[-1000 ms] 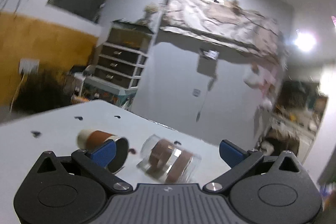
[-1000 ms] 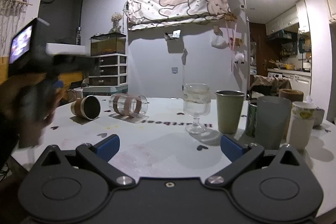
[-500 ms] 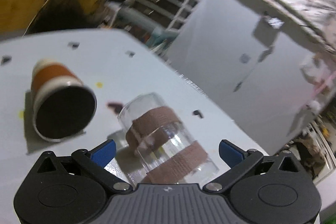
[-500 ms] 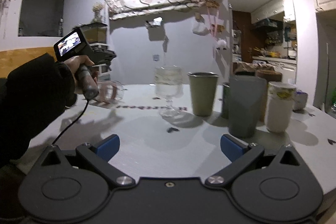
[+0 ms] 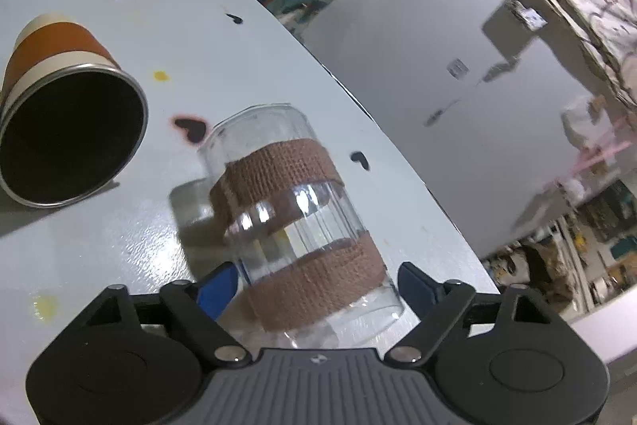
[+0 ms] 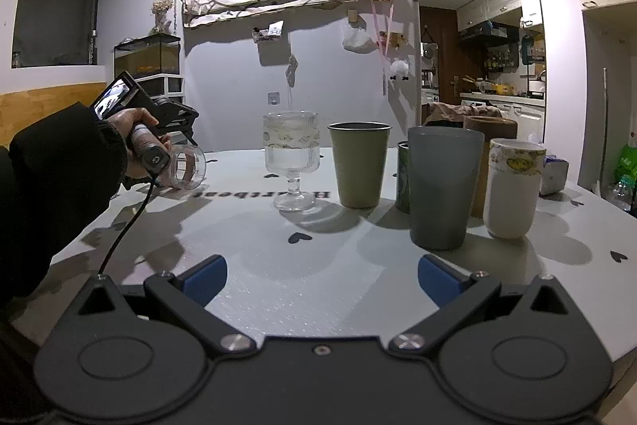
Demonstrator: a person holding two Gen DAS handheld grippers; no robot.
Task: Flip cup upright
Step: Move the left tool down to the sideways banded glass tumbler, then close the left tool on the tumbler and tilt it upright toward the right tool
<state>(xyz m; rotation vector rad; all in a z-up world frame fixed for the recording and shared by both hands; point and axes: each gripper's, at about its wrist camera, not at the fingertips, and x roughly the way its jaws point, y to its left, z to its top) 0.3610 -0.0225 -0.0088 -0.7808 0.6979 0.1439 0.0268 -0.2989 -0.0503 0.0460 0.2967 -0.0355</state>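
Left wrist view: the left gripper (image 5: 316, 283) is spread, its blue pads on either side of a clear ribbed glass cup wrapped in two brown fabric bands (image 5: 296, 226); contact with the pads cannot be confirmed. The cup lies on its side on the white round table printed with small black hearts (image 5: 119, 226), open end toward the camera. Near it, to the left, a brown-and-cream paper cup with a dark interior (image 5: 67, 114) also lies on its side; this cup does not appear in the other view. Right wrist view: the right gripper (image 6: 320, 275) is spread and holds nothing, well apart from the glass cup (image 6: 187, 168), which is partly hidden behind the person's left hand (image 6: 139, 142). Only this view shows the upright vessels: a clear ribbed stemmed glass (image 6: 291, 162), an olive metal tumbler (image 6: 360, 164), a grey plastic tumbler (image 6: 442, 186) and a white paper cup with a yellow pattern (image 6: 513, 186).
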